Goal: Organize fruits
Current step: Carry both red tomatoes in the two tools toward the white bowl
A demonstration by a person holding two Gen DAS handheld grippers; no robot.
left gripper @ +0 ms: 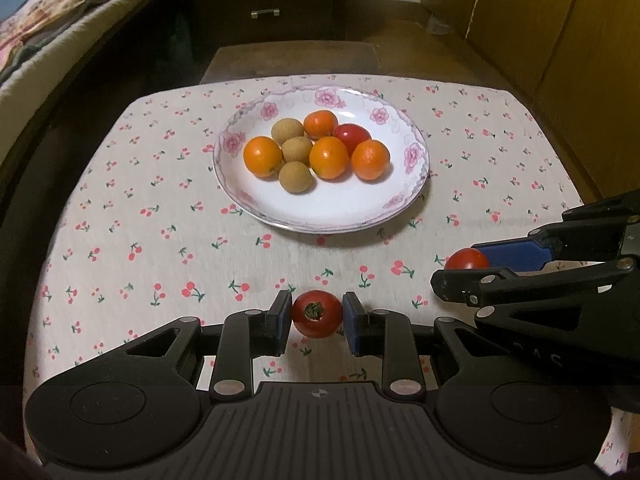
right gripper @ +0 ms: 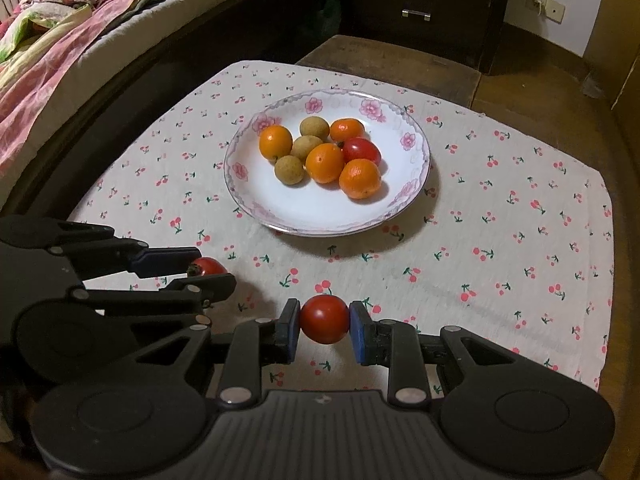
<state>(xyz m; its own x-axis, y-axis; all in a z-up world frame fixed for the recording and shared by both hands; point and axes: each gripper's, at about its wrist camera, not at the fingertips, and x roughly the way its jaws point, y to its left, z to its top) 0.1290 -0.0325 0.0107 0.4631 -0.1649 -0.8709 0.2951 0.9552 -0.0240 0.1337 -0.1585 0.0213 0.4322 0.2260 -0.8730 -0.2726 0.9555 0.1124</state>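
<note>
A white floral plate (left gripper: 320,208) (right gripper: 320,212) sits mid-table holding several oranges (left gripper: 262,156), three brown longans (left gripper: 295,176) and one cherry tomato (left gripper: 352,136). My left gripper (left gripper: 317,314) is shut on a cherry tomato (left gripper: 317,314) with its stem end facing me, near the table's front. It also shows in the right wrist view (right gripper: 206,270). My right gripper (right gripper: 324,319) is shut on another cherry tomato (right gripper: 324,319), beside the left one. It shows in the left wrist view (left gripper: 466,266) at the right.
The table wears a cherry-print cloth (left gripper: 140,216). A bed (right gripper: 60,40) runs along the left. A dark drawer cabinet (right gripper: 420,0) and a wooden bench (left gripper: 292,60) stand behind the table. Wooden cupboards (left gripper: 560,40) are at the right.
</note>
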